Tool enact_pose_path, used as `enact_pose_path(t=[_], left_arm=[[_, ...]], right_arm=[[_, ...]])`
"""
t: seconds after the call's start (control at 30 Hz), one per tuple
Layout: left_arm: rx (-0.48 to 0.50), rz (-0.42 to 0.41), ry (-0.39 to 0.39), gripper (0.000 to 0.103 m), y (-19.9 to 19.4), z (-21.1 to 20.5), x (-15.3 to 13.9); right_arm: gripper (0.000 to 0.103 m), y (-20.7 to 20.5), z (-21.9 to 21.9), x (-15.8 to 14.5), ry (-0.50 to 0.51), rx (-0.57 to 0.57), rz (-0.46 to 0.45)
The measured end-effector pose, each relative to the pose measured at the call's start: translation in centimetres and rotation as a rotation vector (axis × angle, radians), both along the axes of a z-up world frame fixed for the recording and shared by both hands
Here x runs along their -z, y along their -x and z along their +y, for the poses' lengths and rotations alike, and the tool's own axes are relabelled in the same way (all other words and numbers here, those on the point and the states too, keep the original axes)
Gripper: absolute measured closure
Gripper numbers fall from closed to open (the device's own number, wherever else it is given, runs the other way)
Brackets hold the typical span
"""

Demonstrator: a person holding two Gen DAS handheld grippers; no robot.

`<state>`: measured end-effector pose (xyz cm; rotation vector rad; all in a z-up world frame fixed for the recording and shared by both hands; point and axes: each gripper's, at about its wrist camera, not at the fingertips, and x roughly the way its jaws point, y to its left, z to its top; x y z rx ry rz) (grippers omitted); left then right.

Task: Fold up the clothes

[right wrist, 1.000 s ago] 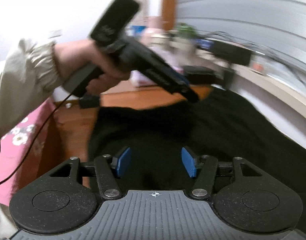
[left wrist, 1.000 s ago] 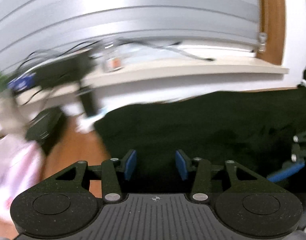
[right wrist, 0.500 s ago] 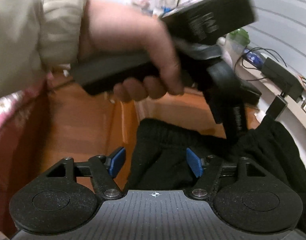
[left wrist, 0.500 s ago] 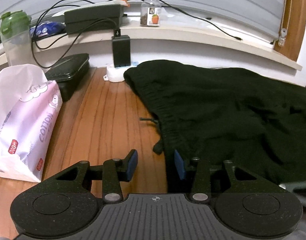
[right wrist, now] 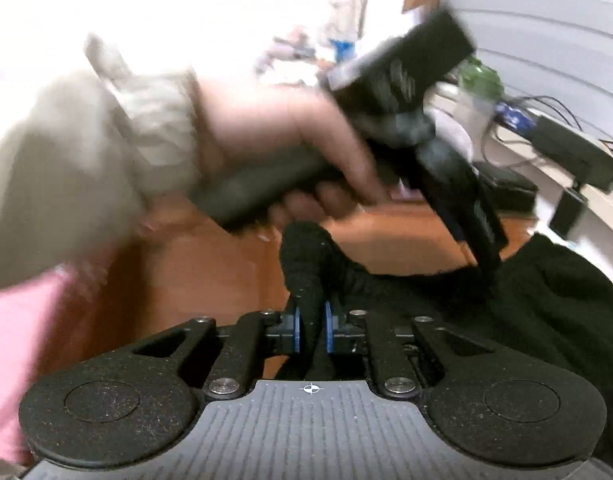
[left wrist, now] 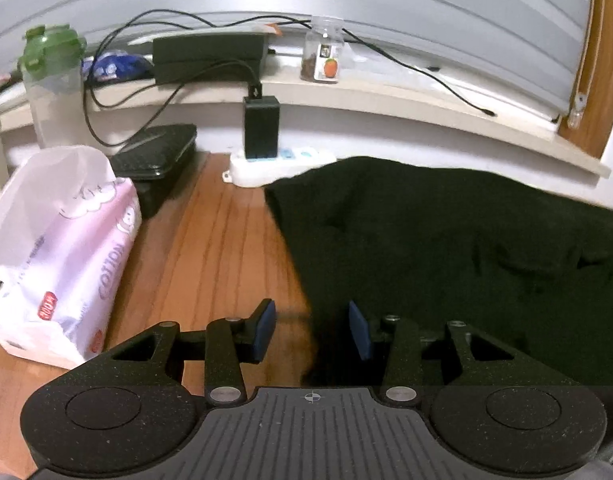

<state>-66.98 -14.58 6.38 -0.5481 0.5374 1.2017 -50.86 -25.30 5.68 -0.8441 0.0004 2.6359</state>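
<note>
While the black garment (left wrist: 446, 248) covers the right part of the wooden table (left wrist: 210, 248), its left edge runs diagonally from the white power strip (left wrist: 282, 162) down toward the left gripper (left wrist: 312, 330), leaving a bare strip of wood between the cloth and the pink tissue pack (left wrist: 62, 256). That gripper's blue pads are spread apart with nothing between them; the garment's edge lies just under and beside the right pad, the left pad over bare wood.

From the right wrist view, the right gripper (right wrist: 311, 328) is clenched on a bunched fold of the garment (right wrist: 306, 264), which rises as a dark roll from between the blue pads. A hand (right wrist: 306, 148) in a beige sleeve (right wrist: 106, 152) holds the other gripper's handle just above that roll; the tool's tip seems to reach the cloth farther right, though motion blur makes contact uncertain.

Behind the table, a pale ledge (left wrist: 386, 96) carries a black box (left wrist: 208, 56), cables, a small jar (left wrist: 324, 56) and a green-lidded bottle (left wrist: 52, 80). A black charger (left wrist: 261, 132) stands plugged into the power strip, and a dark flat case (left wrist: 158, 160) sits near the tissue pack.
</note>
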Motion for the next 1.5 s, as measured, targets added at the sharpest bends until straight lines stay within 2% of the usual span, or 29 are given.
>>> enact_pose_path(t=[0.07, 0.13, 0.27, 0.47, 0.6, 0.7, 0.77, 0.83, 0.87, 0.9, 0.97, 1.17, 1.3, 1.5], left_arm=[[-0.006, 0.010, 0.012, 0.058, -0.1, 0.3, 0.5], [-0.019, 0.013, 0.012, 0.058, -0.1, 0.3, 0.8], [-0.111, 0.002, -0.027, 0.059, 1.0, 0.3, -0.2], [-0.199, -0.037, -0.099, 0.059, 2.6, -0.2, -2.7], [-0.201, -0.065, -0.131, 0.057, 2.6, -0.5, -3.6], [-0.196, -0.085, -0.136, 0.055, 2.1, -0.4, -3.5], [-0.189, -0.101, -0.130, 0.055, 1.7, -0.2, -3.3], [-0.179, -0.100, -0.119, 0.055, 1.2, -0.1, -2.9], [-0.174, -0.095, -0.115, 0.053, 0.9, -0.1, -2.8], [-0.170, -0.089, -0.112, 0.051, 0.6, -0.2, -2.6], [-0.158, -0.094, -0.110, 0.051, 0.3, -0.5, -2.3], [-0.155, -0.104, -0.114, 0.048, -0.7, -0.9, -1.4], [-0.151, -0.130, -0.118, 0.048, -1.6, -1.0, -1.0], [-0.142, -0.093, -0.110, 0.046, -2.9, -0.6, 0.0]], right_arm=[[0.091, -1.1, 0.3, -1.6, 0.048, -0.028, 0.026], [0.091, -2.1, 1.4, -2.8, 0.027, -0.012, 0.019], [0.092, -4.0, 3.8, -5.3, -0.040, 0.030, -0.014], [0.092, -5.9, 10.3, -8.1, -0.242, 0.110, -0.140], [0.092, -4.3, 15.6, -8.3, -0.420, 0.084, -0.251], [0.092, -2.9, 17.8, -7.4, -0.491, 0.034, -0.295], [0.092, -1.6, 19.6, -6.0, -0.489, 0.050, -0.306], [0.083, -0.4, 21.4, -4.5, -0.485, 0.067, -0.315], [0.070, -0.3, 22.1, -3.8, -0.461, 0.106, -0.314], [0.053, -0.3, 22.7, -3.2, -0.436, 0.144, -0.312], [0.047, -1.3, 22.9, -2.8, -0.400, 0.170, -0.275], [0.047, -7.4, 22.7, -6.0, -0.192, 0.257, -0.139], [0.052, -12.5, 21.5, -7.2, -0.082, 0.274, -0.134], [0.054, -19.4, 18.5, -5.5, 0.017, 0.337, -0.183]])
